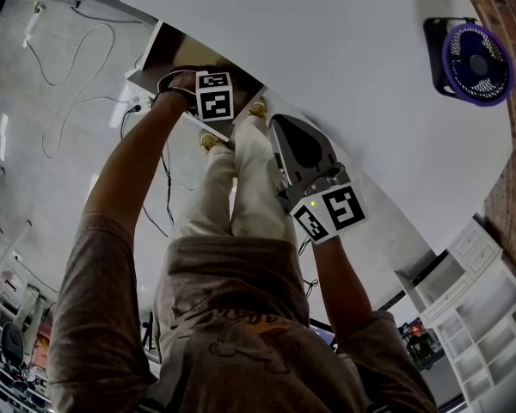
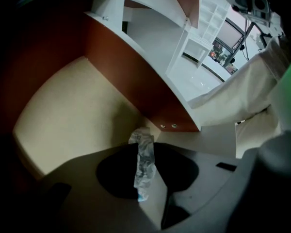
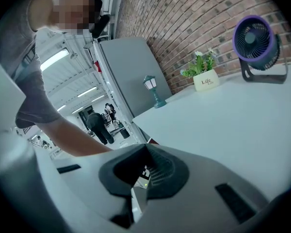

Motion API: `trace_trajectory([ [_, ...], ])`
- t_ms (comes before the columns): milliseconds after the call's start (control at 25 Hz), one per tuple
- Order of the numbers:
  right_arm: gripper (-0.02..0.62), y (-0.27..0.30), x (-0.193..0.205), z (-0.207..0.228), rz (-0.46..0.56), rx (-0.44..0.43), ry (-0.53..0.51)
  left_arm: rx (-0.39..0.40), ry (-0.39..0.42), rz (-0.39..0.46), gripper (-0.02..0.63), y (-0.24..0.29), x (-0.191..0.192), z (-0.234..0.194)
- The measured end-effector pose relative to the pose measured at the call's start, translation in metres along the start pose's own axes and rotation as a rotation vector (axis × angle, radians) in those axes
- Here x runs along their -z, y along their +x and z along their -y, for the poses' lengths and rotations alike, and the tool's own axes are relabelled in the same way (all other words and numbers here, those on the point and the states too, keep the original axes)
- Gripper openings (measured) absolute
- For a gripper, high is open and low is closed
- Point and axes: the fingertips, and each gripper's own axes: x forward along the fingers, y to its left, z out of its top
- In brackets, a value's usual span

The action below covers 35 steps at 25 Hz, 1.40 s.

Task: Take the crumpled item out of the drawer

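The left gripper (image 2: 146, 149) points steeply down into the open drawer (image 2: 72, 115). Its jaws are pinched on the crumpled item (image 2: 144, 166), a whitish, creased strip standing upright between the dark pads. The strip's far end pokes out over the cream drawer floor, near the reddish-brown side wall; whether it touches the floor cannot be told. The right gripper (image 3: 141, 169) hovers to the right over the white desk (image 1: 327, 50), jaws nearly together and empty. A purple fan (image 1: 476, 63) stands at the desk's far right by the brick wall (image 3: 184, 23).
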Motion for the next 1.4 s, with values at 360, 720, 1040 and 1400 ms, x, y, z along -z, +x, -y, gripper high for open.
trace_trajectory([
  [360,-0.003,-0.012,-0.012,-0.009,-0.011,-0.026,-0.036,-0.098,0.029,-0.003,0.091,-0.034,-0.002,0.005],
  [720,-0.003,-0.023,-0.052,-0.026,0.003,-0.062,-0.098,-0.180,-0.034,0.077,0.089,-0.116,-0.019,0.014],
  [1040,-0.003,-0.040,-0.106,-0.037,0.045,-0.066,-0.152,-0.245,-0.097,0.171,0.091,-0.211,-0.046,0.038],
  [1400,-0.003,-0.050,-0.164,-0.046,0.092,-0.075,-0.214,-0.369,-0.183,0.304,0.091,-0.317,-0.069,0.034],
])
